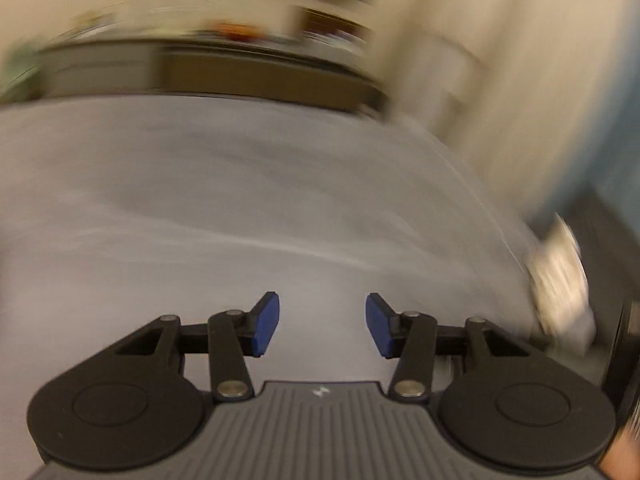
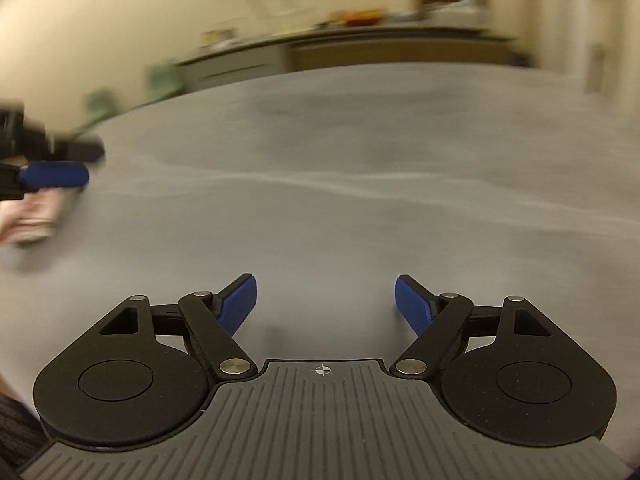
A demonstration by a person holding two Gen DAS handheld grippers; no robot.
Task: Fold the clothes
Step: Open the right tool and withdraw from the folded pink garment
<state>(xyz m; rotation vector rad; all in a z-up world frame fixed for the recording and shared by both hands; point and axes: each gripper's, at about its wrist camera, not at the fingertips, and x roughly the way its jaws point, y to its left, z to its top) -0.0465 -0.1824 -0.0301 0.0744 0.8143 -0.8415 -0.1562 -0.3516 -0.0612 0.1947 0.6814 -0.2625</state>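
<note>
Left gripper (image 1: pixel 322 326) fingers spread, empty, right gripper (image 2: pixel 326 304) fingers spread wide, empty, over grey tabletop (image 2: pixel 320 200), blurred pale garment (image 1: pixel 560 280) at edge.

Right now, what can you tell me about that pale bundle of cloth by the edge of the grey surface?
The cloth bundle is badly blurred: a small, pale pinkish-white lump, seemingly striped, lying on the grey surface near its edge. In the right view it sits just below the left gripper; whether they touch is unclear.
</note>
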